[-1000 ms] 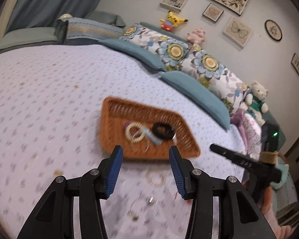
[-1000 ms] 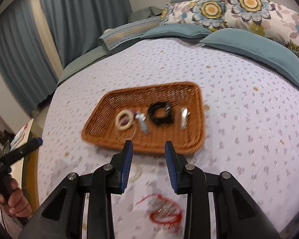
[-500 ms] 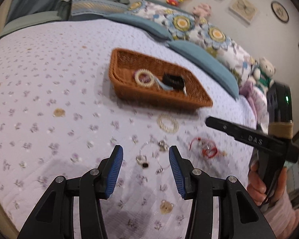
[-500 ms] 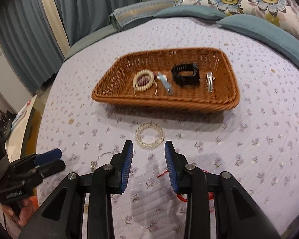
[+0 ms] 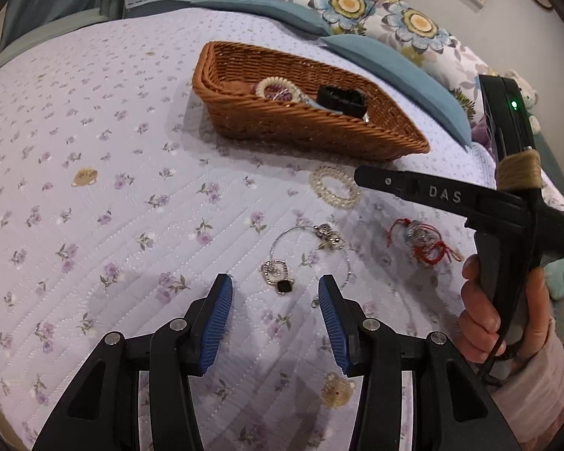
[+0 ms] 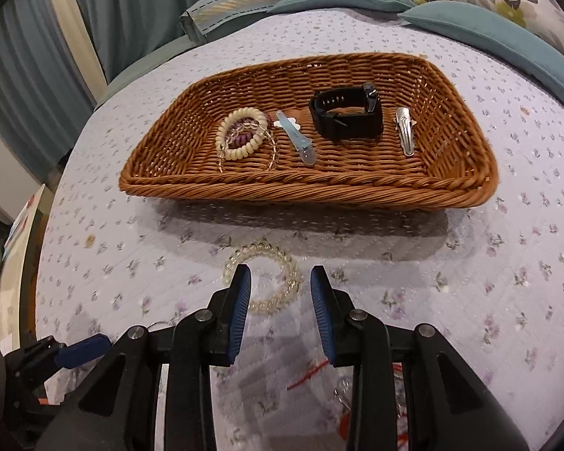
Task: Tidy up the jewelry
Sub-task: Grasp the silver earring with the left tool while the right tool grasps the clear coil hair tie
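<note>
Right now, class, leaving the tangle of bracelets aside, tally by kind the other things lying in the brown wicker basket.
Hair clips: 2, the pale blue plastic hair clip and the silver metal hair clip
Watches: 1, the black strap wristwatch
Total: 3

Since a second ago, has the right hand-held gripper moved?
Yes. The right hand-held gripper pulled back from the basket, now over the clear bead bracelet.

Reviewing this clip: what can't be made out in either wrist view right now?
- Red string bracelet, right view: mostly hidden behind the right tongs.
- Clear bead bracelet, right view: its sides covered by the fingers.
- Basket contents, left view: near wall hides them partly.
</note>
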Available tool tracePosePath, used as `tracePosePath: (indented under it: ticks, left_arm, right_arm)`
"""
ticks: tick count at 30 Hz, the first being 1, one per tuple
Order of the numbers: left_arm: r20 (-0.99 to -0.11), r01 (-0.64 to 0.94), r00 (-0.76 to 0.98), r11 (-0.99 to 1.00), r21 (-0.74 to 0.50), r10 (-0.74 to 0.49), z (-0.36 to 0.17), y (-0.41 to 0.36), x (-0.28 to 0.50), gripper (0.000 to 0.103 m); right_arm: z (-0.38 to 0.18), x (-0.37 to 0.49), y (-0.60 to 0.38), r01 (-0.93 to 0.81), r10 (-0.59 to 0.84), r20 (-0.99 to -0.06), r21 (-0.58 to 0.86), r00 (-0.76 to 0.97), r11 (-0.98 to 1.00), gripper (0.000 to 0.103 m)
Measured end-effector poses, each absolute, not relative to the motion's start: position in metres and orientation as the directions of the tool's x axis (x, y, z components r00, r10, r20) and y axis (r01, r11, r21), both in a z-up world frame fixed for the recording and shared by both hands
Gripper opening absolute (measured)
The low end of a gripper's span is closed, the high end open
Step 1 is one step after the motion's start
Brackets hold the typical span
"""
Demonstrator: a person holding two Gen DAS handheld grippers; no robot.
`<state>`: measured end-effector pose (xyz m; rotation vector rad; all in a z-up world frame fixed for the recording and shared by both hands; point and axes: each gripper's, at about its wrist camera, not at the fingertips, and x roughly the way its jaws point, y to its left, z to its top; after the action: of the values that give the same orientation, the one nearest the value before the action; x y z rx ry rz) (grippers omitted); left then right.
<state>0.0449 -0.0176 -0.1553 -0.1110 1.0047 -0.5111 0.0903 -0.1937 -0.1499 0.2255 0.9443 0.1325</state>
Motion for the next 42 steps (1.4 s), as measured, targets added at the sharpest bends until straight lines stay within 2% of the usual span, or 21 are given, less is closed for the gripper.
tracePosePath:
  ticks: [5,9,13,14,15,18,19,30,42]
  left_arm:
    - [-0.779,0.352,0.434,0.881,-0.315,-0.453,-0.157,-0.021,0.050,0.046]
    - [-0.790,0.355,0.431,0.887,-0.295,-0.436,-0.161,-0.027,0.053,0.034]
    - [-0.797,0.362,0.434,0.892,-0.272,-0.419,-0.162,-0.032,0.053,0.032]
    - [-0.799,0.362,0.435,0.893,-0.267,-0.416,-0.163,-0.033,0.053,0.028]
    - [-0.801,0.362,0.435,0.895,-0.263,-0.411,-0.163,-0.033,0.054,0.023]
    - [-0.802,0.366,0.437,0.895,-0.254,-0.407,-0.164,-0.035,0.054,0.016]
    - [-0.801,0.370,0.437,0.893,-0.254,-0.409,-0.164,-0.036,0.054,0.013]
    - [-0.775,0.368,0.459,0.887,-0.279,-0.434,-0.158,-0.028,0.049,0.013]
    - [-0.712,0.367,0.514,0.873,-0.320,-0.477,-0.134,-0.015,0.035,0.013]
  right_arm:
    - [-0.160,0.097,-0.192,-0.008,0.208,-0.796,0.248,0.568,0.969,0.036]
    - [-0.163,0.101,-0.190,-0.007,0.201,-0.801,0.239,0.564,0.971,0.036]
    - [-0.166,0.106,-0.182,-0.012,0.172,-0.814,0.199,0.555,0.980,0.036]
    - [-0.166,0.106,-0.181,-0.015,0.164,-0.816,0.187,0.555,0.982,0.036]
    - [-0.166,0.107,-0.178,-0.020,0.157,-0.817,0.176,0.555,0.984,0.034]
    - [-0.168,0.110,-0.170,-0.043,0.159,-0.822,0.162,0.547,0.986,0.016]
    - [-0.168,0.110,-0.167,-0.048,0.159,-0.823,0.159,0.546,0.986,0.014]
    - [-0.161,0.088,-0.166,-0.096,0.190,-0.811,0.165,0.553,0.982,0.011]
    - [-0.128,0.041,-0.192,-0.086,0.215,-0.774,0.205,0.596,0.975,0.011]
